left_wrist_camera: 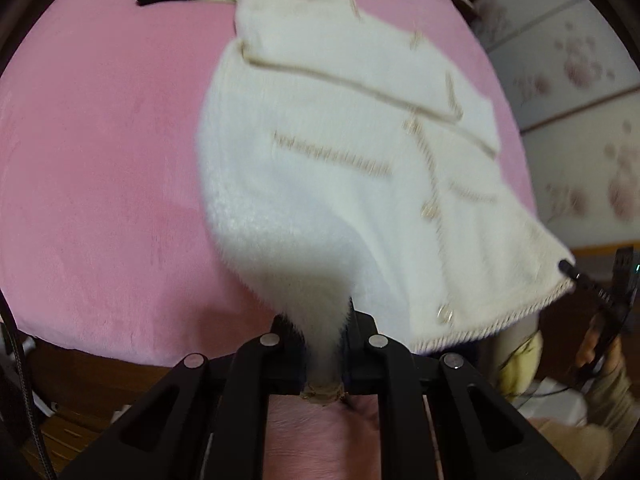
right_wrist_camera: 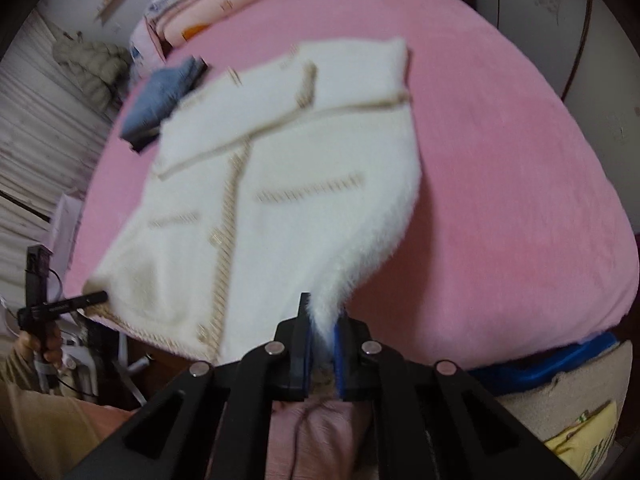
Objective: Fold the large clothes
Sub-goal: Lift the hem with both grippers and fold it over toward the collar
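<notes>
Two corners of the white cardigan (left_wrist_camera: 352, 152) are pinched now, our left gripper (left_wrist_camera: 325, 354) and right gripper (right_wrist_camera: 322, 354) each clamped on a hem corner. Its length runs straight away from us across the pink bed (right_wrist_camera: 520, 168), collar end farthest, so we'd guess the fold goes forward.

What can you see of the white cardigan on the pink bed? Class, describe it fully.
The white cardigan looks fluffy and soft, with beige braided trim along its front opening, hem and pocket lines, and small pale buttons. Its sleeves are folded across the chest. It lies front-up on the pink bedspread, upper part flat, while the hem corners are pinched and lifted: one in the left tongs, one in the right tongs. The images are motion-blurred.
</notes>
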`<state>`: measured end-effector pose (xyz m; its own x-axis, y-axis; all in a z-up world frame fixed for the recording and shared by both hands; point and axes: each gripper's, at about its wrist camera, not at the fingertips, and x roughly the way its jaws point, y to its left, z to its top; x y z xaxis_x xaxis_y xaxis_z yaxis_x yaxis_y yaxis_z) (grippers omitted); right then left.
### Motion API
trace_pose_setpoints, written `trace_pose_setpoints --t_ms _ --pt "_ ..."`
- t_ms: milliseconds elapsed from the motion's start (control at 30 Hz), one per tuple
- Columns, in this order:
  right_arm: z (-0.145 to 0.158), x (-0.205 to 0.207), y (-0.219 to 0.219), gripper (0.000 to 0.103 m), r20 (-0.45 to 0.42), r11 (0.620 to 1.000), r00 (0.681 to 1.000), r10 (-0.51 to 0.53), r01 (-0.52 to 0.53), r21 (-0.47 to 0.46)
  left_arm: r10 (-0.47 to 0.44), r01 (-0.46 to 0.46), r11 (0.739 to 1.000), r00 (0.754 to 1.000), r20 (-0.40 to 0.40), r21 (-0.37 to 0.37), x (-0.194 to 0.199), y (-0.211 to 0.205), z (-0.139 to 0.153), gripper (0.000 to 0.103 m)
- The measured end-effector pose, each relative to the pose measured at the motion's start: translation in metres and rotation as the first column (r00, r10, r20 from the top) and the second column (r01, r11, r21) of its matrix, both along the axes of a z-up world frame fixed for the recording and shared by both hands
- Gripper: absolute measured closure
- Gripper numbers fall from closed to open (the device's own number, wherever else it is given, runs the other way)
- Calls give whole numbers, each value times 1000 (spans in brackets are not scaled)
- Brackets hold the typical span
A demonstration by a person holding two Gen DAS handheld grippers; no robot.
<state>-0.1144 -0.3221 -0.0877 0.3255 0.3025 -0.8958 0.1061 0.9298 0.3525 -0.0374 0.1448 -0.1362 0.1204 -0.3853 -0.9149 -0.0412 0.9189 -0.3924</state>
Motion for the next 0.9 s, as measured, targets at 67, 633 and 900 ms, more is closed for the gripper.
trace_pose_setpoints --t_ms 67,633,900 --pt "20 20 1 96 44 1000 999 -16 15 14 63 -64 997 998 -11 -33 20 6 12 94" --pt "-58 325 -54 96 -114 974 967 -227 225 -33 511 -498 859 837 -194 114 307 26 -45 93" --pt "-153 396 -75 96 -264 960 923 -280 266 -85 595 -567 804 759 -266 178 384 30 -98 93"
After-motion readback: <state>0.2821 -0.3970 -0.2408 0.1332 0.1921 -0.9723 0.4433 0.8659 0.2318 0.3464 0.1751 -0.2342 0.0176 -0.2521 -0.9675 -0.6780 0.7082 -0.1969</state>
